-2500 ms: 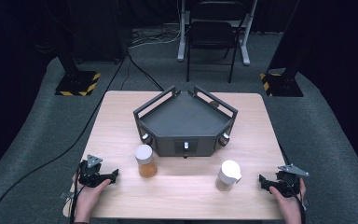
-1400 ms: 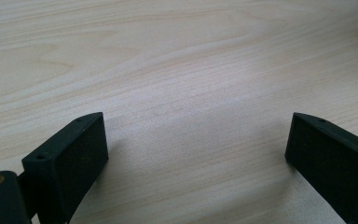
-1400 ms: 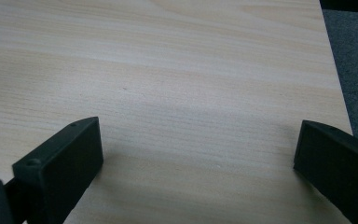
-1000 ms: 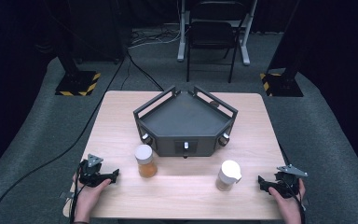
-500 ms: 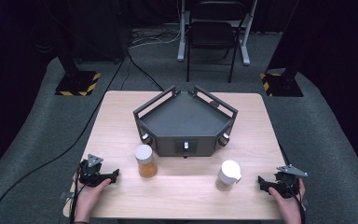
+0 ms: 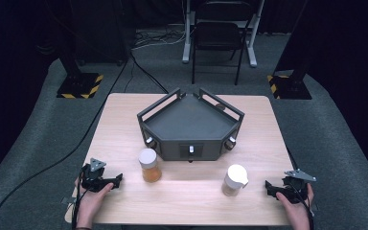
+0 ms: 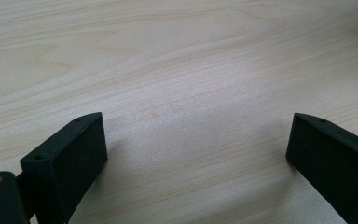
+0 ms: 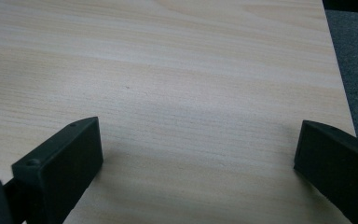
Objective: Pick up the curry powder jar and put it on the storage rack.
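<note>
Left gripper (image 6: 117,179) is resting at the table (image 6: 124,120) near edge, jaws spread wide over bare wood, orange jar (image 6: 149,165) just to its right. Right gripper (image 6: 269,186) is sitting likewise, jaws wide, holding nothing, white jar (image 6: 234,179) just beside it.

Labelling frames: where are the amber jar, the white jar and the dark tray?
amber jar (image 6: 149,171), high view, amber body.
white jar (image 6: 233,181), high view, its side.
dark tray (image 6: 190,120), high view, bare floor.
</note>
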Tool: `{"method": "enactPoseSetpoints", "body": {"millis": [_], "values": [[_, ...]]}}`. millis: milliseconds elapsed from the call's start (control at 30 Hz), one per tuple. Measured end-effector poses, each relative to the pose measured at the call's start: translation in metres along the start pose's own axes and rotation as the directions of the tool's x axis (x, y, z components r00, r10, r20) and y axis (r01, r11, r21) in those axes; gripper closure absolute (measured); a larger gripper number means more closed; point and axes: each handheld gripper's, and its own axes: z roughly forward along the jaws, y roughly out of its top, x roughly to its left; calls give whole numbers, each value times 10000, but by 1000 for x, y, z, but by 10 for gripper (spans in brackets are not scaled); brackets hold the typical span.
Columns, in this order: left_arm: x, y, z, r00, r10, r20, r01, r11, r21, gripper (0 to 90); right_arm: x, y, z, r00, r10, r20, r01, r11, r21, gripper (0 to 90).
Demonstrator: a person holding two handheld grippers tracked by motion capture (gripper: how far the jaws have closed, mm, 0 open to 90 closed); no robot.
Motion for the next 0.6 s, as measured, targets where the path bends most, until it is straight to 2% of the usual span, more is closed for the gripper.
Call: {"method": "enactPoseSetpoints", "body": {"millis": [467, 533, 567, 600], "values": [[3, 0, 0, 9999, -12, 169, 12, 10000, -7, 38, 0, 0, 0, 10000, -5, -4, 5, 10000, 6, 0], [16, -7, -3, 9964, -496, 690, 518, 9982, -312, 55, 0, 0, 0, 10000, -11, -6, 11, 10000, 3, 0], [16, -7, -3, 9964, -496, 690, 518, 9982, -312, 58, 0, 0, 0, 10000, -11, -6, 11, 10000, 3, 0], [21, -10, -4, 9937, -661, 906, 704, 9965, -457, 59, 0, 0, 0, 10000, -11, -6, 11, 10000, 3, 0]]}}
